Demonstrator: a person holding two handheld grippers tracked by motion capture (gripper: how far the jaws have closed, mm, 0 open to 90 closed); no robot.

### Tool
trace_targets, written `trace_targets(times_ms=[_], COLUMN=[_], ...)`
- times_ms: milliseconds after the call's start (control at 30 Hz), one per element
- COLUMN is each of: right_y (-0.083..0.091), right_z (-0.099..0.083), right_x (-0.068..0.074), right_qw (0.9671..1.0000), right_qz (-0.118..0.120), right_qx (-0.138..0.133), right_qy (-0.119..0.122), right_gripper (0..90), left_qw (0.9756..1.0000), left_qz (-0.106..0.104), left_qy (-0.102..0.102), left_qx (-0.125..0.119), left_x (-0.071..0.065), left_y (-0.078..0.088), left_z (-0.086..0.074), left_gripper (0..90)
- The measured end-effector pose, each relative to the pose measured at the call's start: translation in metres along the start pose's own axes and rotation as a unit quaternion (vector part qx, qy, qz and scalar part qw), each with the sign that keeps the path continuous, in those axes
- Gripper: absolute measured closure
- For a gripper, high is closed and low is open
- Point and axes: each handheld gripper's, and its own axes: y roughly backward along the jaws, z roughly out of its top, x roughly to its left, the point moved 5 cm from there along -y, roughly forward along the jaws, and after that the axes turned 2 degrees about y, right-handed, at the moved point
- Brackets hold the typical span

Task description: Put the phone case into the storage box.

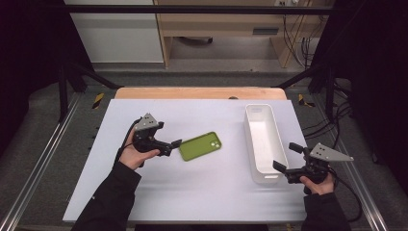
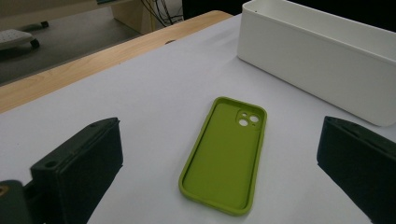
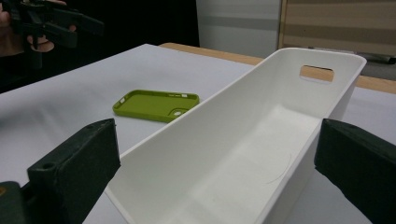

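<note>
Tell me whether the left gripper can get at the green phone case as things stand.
Probably yes. The left gripper has its jaws open and aimed at the green phone case, which lies flat just ahead on the table, with nothing between them.

Green phone case (image 1: 200,146), hollow side up

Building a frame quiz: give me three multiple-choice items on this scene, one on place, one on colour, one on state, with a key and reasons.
1. Where does the phone case lie?
A. inside the bin
B. on the white table top, left of the bin
C. on the floor

2. What colour is the phone case?
A. green
B. red
C. black

3. How does the left gripper stand?
A. shut on the case
B. open, near the case
C. shut on the bin

Key: 1 B, it rests on the table top apart from the white bin; 2 A, lime green in the left gripper view; 3 B, its jaws sit spread with the case between and beyond them.
</note>
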Motion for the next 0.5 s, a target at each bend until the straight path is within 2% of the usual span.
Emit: trace_targets(times_ms=[500], right_y=[-0.001], right_z=[-0.001], right_x=[0.000], right_qw=[1.0000], right_qz=[-0.001], right_qx=[0.006], right_qy=[0.004], right_gripper=[0.9], left_qw=[0.9999], left_qz=[-0.005], left_qy=[-0.001], left_qx=[0.012], left_x=[-0.002], left_y=[-0.023], left_z=[0.007], left_gripper=[0.0])
